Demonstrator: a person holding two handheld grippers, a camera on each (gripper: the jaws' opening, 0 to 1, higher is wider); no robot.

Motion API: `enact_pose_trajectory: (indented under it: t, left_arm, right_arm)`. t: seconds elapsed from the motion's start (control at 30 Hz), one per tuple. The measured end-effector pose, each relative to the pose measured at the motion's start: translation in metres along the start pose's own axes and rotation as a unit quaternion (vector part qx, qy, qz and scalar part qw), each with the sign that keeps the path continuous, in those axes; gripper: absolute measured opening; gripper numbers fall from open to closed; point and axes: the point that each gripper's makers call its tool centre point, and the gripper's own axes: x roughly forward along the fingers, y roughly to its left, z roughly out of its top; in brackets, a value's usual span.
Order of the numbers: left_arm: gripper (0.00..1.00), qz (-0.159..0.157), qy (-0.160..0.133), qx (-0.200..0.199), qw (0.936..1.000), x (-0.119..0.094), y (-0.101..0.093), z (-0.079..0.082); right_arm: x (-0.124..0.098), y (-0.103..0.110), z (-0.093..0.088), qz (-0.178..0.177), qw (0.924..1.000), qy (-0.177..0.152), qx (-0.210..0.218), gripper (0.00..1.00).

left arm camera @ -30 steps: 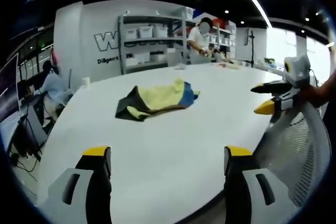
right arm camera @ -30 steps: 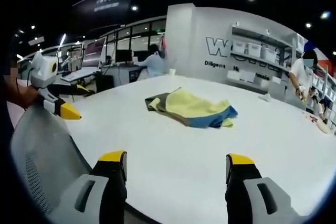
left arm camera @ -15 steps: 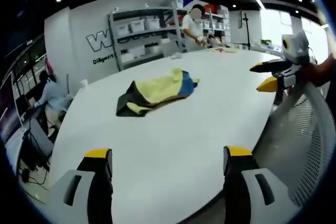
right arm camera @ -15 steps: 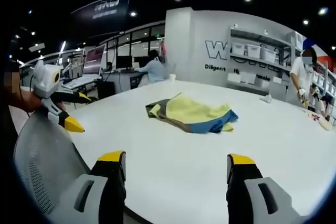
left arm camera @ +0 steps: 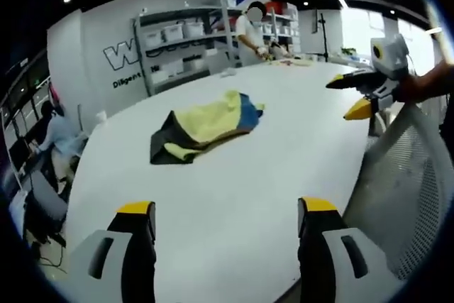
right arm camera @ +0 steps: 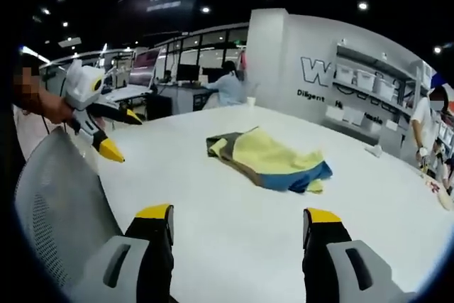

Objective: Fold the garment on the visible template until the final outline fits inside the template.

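So the garment [left arm camera: 203,127] was sitting bunched up on the big white table [left arm camera: 234,196], a crumpled heap of yellow with a blue band at one end and a dark grey flap at the other. In the left gripper view it was up around 11 o'clock from the left gripper [left arm camera: 223,211], well apart from the yellow-tipped jaws, with a wide stretch of bare tabletop in between. Those jaws were spread wide with nothing in them.

Same story in the right gripper view: the garment [right arm camera: 273,160] lay at roughly 12 o'clock, a touch toward 1, from the right gripper [right arm camera: 238,212], again well clear of it. Jaws parted, nothing held.

Each gripper turned up in the other's view too. The right one [left arm camera: 351,96] hung off at 2 o'clock in the left gripper view, held above the table edge beside a grey mesh chair back [left arm camera: 397,175], looking apart, though it's small out there so I wouldn't swear to it. The left one [right arm camera: 113,133] showed at about 10 o'clock in the right gripper view.

I couldn't make out any template outline on the table.
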Motion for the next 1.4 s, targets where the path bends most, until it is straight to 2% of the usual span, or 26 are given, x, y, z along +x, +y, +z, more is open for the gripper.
enact_pose_trajectory:
  t: [0.17,0.47,0.53,0.6,0.63,0.8,0.97,1.1,1.27,1.4]
  left_arm:
    - [0.78,-0.019,0.005,0.007,0.9998,0.017,-0.004,-0.002]
    - [0.74,-0.043,0.005,0.025,0.9987,0.041,-0.005,0.01]
    - [0.73,-0.048,0.006,0.04,0.998,0.046,-0.003,0.012]
    - [0.71,-0.047,0.012,0.079,0.9957,0.052,0.002,0.01]
    - [0.7,-0.048,0.016,0.081,0.9954,0.055,0.003,0.009]
    - [0.69,-0.044,0.015,0.057,0.9973,0.064,0.014,0.014]
    - [0.67,-0.045,0.012,0.05,0.9977,0.071,0.019,0.019]
    - [0.62,-0.047,0.007,0.074,0.9962,0.075,0.02,0.018]
    - [0.59,-0.037,0.015,0.056,0.9977,0.082,0.029,0.01]
    - [0.52,-0.027,0.01,0.052,0.9982,0.088,0.038,0.012]
  right_arm:
    - [0.014,-0.006,-0.005,0.011,0.9998,0.008,-0.013,0.68]
    - [0.032,-0.015,-0.009,0.032,0.9985,0.021,-0.04,0.63]
    - [0.035,-0.018,-0.008,0.032,0.9982,0.022,-0.044,0.62]
    - [0.038,-0.023,-0.005,0.033,0.9982,0.02,-0.046,0.6]
    - [0.041,-0.027,-0.003,0.032,0.9983,0.019,-0.044,0.6]
    - [0.05,-0.039,0.007,0.026,0.9992,0.008,-0.031,0.58]
    - [0.057,-0.045,0.011,0.029,0.9992,0.007,-0.025,0.59]
    - [0.064,-0.049,0.011,0.035,0.9991,0.013,-0.022,0.57]
    - [0.072,-0.053,0.003,0.04,0.9987,0.028,-0.017,0.55]
    - [0.078,-0.055,-0.001,0.046,0.998,0.037,-0.021,0.53]
